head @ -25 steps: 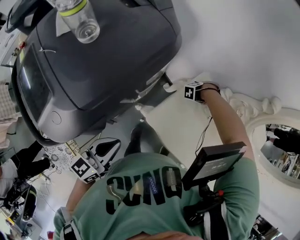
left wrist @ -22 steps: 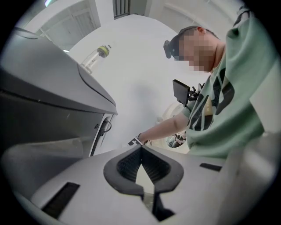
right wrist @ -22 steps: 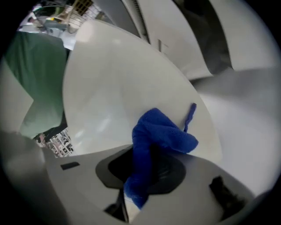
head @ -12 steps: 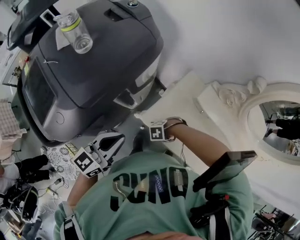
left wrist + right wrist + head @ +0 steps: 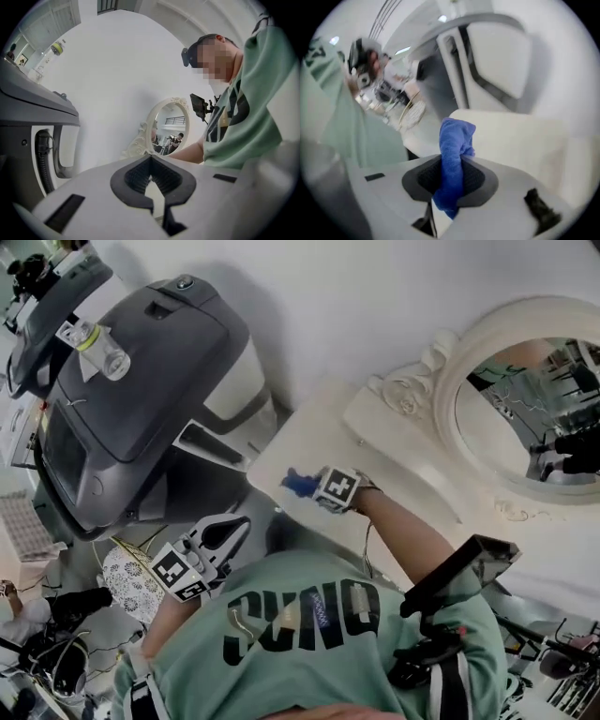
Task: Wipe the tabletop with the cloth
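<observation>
My right gripper [image 5: 311,486] is shut on a blue cloth [image 5: 298,483], which hangs bunched just over the near left part of the cream tabletop [image 5: 309,432]. The right gripper view shows the blue cloth [image 5: 453,154] pinched upright between the dark pads of the right gripper [image 5: 451,164], with the cream tabletop [image 5: 511,136] ahead of it. My left gripper [image 5: 236,526] is held low beside my body, off the table's left edge. In the left gripper view the left gripper [image 5: 150,161] has its jaws closed tip to tip with nothing held.
A big dark grey machine [image 5: 141,427] stands close to the table's left side, with a clear cup [image 5: 101,351] on top. An ornate cream mirror [image 5: 445,381] leans on the white wall at the table's back right. A white lace-patterned object [image 5: 131,577] lies low at the left.
My right gripper has drawn back from the mirror's base toward the table's near left edge, and the blue cloth now shows in it. The left gripper has barely moved.
</observation>
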Available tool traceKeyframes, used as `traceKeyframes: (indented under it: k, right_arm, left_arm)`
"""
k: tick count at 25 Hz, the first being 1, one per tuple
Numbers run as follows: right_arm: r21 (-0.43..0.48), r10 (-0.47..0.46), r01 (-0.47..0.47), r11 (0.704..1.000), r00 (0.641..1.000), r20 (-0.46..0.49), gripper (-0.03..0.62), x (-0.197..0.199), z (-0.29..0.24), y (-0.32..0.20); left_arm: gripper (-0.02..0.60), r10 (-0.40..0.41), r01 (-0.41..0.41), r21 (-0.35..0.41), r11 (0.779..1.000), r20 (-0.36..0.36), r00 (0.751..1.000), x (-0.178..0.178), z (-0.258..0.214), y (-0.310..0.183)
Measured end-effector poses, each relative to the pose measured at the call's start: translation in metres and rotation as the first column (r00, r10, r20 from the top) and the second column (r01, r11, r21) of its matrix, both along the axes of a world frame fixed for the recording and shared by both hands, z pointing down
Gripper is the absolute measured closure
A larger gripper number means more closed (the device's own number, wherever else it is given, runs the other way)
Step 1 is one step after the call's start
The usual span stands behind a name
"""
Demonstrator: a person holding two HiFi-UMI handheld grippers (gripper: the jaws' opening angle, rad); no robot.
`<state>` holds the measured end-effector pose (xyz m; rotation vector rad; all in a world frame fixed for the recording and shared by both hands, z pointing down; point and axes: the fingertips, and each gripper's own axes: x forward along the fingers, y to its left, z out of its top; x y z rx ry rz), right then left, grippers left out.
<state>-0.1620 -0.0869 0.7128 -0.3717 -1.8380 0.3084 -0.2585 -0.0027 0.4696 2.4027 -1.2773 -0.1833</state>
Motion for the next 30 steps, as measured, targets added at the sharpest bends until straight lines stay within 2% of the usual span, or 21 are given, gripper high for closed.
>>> traceKeyframes:
  k: [1, 2, 4, 5, 7, 10, 12, 15, 18, 21, 23, 25, 27, 30]
  right_arm:
    - [0.093, 0.125, -0.133, 0.987, 0.988, 0.090, 0.510, 0.002, -0.017, -0.048]
    - [0.196, 0.217, -0.255, 0.947, 0.956, 0.196, 0.510, 0.005, -0.037, -0.099]
    - [0.363, 0.314, -0.446, 0.818, 0.876, 0.367, 0.510, 0.017, -0.076, -0.184]
    - [0.422, 0.333, -0.501, 0.756, 0.849, 0.411, 0.510, 0.024, -0.088, -0.214]
    - [0.530, 0.334, -0.530, 0.662, 0.842, 0.425, 0.510, 0.036, -0.096, -0.254]
    - [0.672, 0.299, -0.470, 0.572, 0.883, 0.363, 0.510, 0.034, -0.085, -0.291]
    - [0.727, 0.294, -0.423, 0.542, 0.905, 0.308, 0.510, 0.028, -0.070, -0.305]
    - [0.754, 0.315, -0.379, 0.536, 0.919, 0.237, 0.510, 0.019, -0.045, -0.315]
    - [0.780, 0.342, -0.374, 0.502, 0.914, 0.219, 0.510, 0.022, -0.035, -0.323]
    - [0.789, 0.366, -0.386, 0.479, 0.904, 0.220, 0.511, 0.054, -0.036, -0.319]
    - [0.797, 0.382, -0.384, 0.467, 0.900, 0.210, 0.513, 0.095, -0.035, -0.308]
    - [0.802, 0.436, -0.402, 0.442, 0.878, 0.200, 0.513, 0.155, -0.033, -0.297]
    - [0.800, 0.528, -0.440, 0.408, 0.828, 0.186, 0.513, 0.239, -0.031, -0.287]
    - [0.807, 0.666, -0.484, 0.339, 0.729, 0.158, 0.513, 0.386, -0.026, -0.262]
  left_arm:
    - [0.572, -0.003, 0.003, -0.004, 1.000, -0.012, 1.000, 0.012, -0.001, 0.000]
    - [0.572, -0.008, 0.008, -0.009, 1.000, -0.028, 1.000, 0.024, -0.001, 0.000]
    - [0.572, -0.025, 0.024, -0.021, 0.999, -0.068, 0.997, 0.043, -0.002, 0.000]
    - [0.572, -0.033, 0.031, -0.025, 0.999, -0.085, 0.996, 0.051, -0.003, 0.000]
    - [0.572, -0.042, 0.039, -0.032, 0.999, -0.100, 0.994, 0.063, -0.004, 0.002]
    - [0.572, -0.049, 0.045, -0.048, 0.998, -0.070, 0.996, 0.063, -0.001, 0.008]
    - [0.572, -0.053, 0.050, -0.064, 0.997, -0.049, 0.997, 0.053, 0.002, 0.012]
    - [0.572, -0.055, 0.052, -0.086, 0.995, -0.031, 0.998, 0.032, 0.004, 0.010]
    - [0.572, -0.011, 0.011, -0.092, 0.996, 0.004, 1.000, 0.019, 0.003, -0.001]
    - [0.572, 0.053, -0.050, -0.094, 0.994, 0.028, 0.998, 0.028, 0.005, -0.014]
    - [0.572, 0.093, -0.090, -0.091, 0.992, 0.028, 0.995, 0.046, 0.003, -0.022]
    - [0.572, 0.143, -0.140, -0.081, 0.987, 0.029, 0.989, 0.071, -0.002, -0.029]
    - [0.572, 0.204, -0.202, -0.066, 0.977, 0.035, 0.978, 0.103, -0.009, -0.036]
    - [0.572, 0.286, -0.283, -0.052, 0.958, 0.038, 0.958, 0.160, -0.016, -0.042]
